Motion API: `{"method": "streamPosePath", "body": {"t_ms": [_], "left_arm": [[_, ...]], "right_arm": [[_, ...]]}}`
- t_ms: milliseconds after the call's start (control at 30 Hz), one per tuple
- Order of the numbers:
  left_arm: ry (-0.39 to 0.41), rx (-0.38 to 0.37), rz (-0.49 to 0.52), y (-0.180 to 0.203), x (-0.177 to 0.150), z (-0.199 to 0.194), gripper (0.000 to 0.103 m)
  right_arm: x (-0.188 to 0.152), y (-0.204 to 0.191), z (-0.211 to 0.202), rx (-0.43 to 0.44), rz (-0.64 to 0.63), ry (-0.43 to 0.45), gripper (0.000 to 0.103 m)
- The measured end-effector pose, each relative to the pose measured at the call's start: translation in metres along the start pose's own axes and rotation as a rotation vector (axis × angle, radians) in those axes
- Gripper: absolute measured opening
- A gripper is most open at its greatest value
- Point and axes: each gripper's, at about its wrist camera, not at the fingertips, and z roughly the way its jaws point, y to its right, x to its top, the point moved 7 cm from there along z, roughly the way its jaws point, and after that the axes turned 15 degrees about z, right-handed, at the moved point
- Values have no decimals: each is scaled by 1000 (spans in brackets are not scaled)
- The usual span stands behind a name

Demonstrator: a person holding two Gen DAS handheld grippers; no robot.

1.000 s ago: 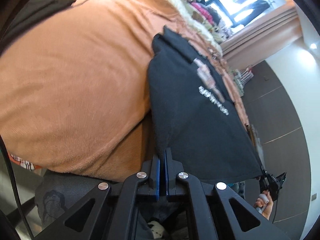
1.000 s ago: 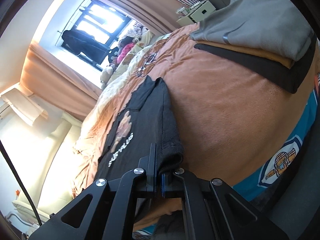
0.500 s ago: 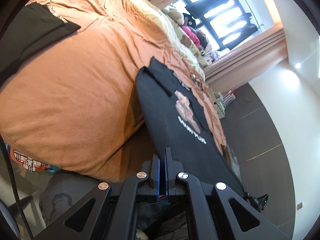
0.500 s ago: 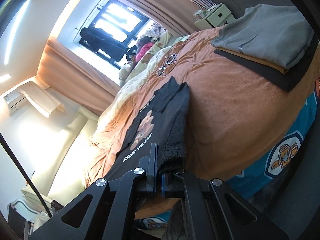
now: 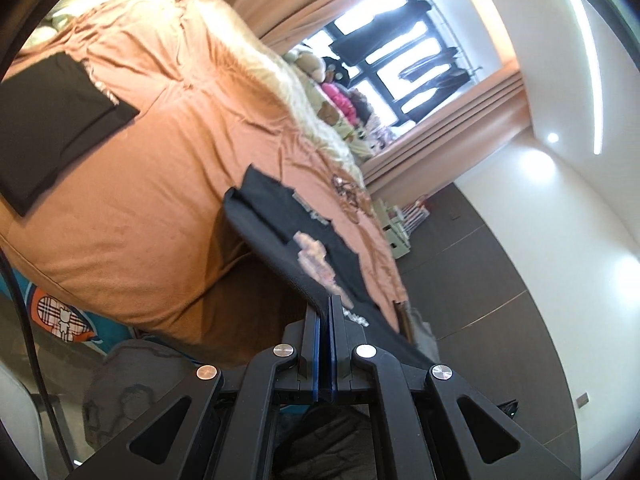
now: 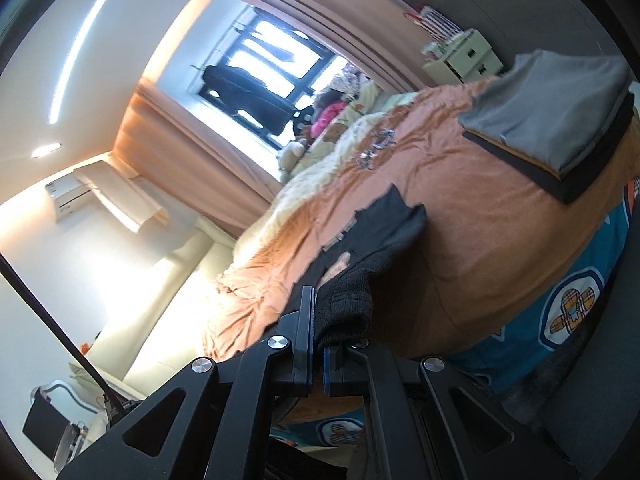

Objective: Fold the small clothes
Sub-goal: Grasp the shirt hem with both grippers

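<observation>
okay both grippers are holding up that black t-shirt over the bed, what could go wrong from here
1. The right gripper pinches only a bunched edge of the black t-shirt; it might slip out.
2. The shirt's far end drags on the orange blanket and could crease.
3. The folded stack lies nearby; a wide swing might disturb it.

My two wrist cameras sit close behind each gripper, rolled sideways, looking ahead slightly downward across the bed [image 5: 132, 216] toward the window [image 6: 264, 68], both sharing the black shirt [image 5: 280, 236] just ahead.
</observation>
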Motion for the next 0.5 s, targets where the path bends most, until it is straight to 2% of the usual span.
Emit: {"method": "streamPosePath", "body": {"t_ms": [267,500], "left_arm": [[33,-25,30,28,8,-33,2],[32,-40,48,25,29,-16,2]], "right_arm": [[5,-6,-3,66,-50,12,0],[26,7,34,49,-55,19,0]]}}
